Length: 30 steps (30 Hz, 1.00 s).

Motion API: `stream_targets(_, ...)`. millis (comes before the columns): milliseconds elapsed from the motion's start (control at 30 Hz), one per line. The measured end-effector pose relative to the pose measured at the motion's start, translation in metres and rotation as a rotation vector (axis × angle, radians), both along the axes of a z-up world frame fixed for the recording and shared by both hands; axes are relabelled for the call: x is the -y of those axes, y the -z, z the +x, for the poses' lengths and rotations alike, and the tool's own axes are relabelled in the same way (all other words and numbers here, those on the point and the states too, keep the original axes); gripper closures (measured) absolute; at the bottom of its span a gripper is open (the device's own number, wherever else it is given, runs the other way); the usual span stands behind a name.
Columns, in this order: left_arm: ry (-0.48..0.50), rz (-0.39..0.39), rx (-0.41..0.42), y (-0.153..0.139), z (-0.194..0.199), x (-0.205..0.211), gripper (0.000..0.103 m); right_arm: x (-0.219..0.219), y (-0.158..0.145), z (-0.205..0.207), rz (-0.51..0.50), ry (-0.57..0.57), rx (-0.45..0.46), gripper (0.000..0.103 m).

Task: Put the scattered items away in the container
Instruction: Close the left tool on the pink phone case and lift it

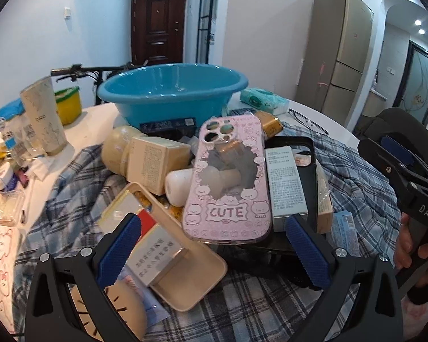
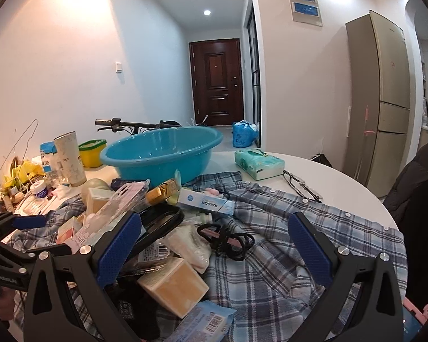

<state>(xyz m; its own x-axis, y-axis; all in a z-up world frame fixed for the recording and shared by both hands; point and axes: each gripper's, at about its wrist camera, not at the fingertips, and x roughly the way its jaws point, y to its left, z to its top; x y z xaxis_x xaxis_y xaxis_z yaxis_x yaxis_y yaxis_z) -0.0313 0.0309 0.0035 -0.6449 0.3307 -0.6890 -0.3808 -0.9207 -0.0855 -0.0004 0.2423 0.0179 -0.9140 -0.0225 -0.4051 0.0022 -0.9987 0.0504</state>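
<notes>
A blue plastic basin (image 1: pixel 171 91) stands empty at the back of the table; it also shows in the right wrist view (image 2: pixel 159 154). In front of it a heap of items lies on a plaid shirt (image 2: pixel 285 256). On top is a pink "CUTE" phone case (image 1: pixel 228 182), with a beige case (image 1: pixel 168 245), a black case (image 1: pixel 308 176) and small boxes (image 1: pixel 154 162). My left gripper (image 1: pixel 214 245) is open, its fingers either side of the pink case's near end. My right gripper (image 2: pixel 214 248) is open above a yellow box (image 2: pixel 174 285), a black hair clip (image 2: pixel 228 242) and a toothpaste box (image 2: pixel 205 202).
A tissue pack (image 2: pixel 258 162) and glasses (image 2: pixel 302 185) lie at the back right. A tall cup (image 1: pixel 42 116), a yellow tub (image 1: pixel 67 102) and clutter fill the left side. A bicycle handlebar (image 2: pixel 122 124) is behind the table. The right gripper body (image 1: pixel 408 188) shows at the left view's right edge.
</notes>
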Motion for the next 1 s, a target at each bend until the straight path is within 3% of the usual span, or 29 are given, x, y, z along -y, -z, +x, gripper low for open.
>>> stream_targets(200, 0.084, -0.038, 0.028, 0.01, -0.01, -0.013, 0.0, -0.002, 0.0, 0.002, 0.008, 0.012, -0.002, 0.001)
stream_targets(367, 0.136, -0.006, 0.052, 0.013, -0.022, -0.02, 0.001, -0.009, 0.002, 0.0, -0.01, 0.033, 0.007, 0.001)
stream_targets(633, 0.135, 0.044, 0.102, 0.018, -0.044, -0.025, 0.008, -0.016, 0.006, 0.001, -0.019, 0.049, 0.014, 0.001)
stream_targets(800, 0.113, 0.073, 0.135, 0.02, -0.056, -0.022, 0.023, -0.022, 0.007, 0.0, -0.034, 0.059, 0.015, 0.001)
stream_targets(1000, 0.114, 0.098, 0.18, 0.022, -0.071, -0.027, 0.023, -0.024, 0.01, -0.001, -0.048, 0.058, 0.025, 0.001)
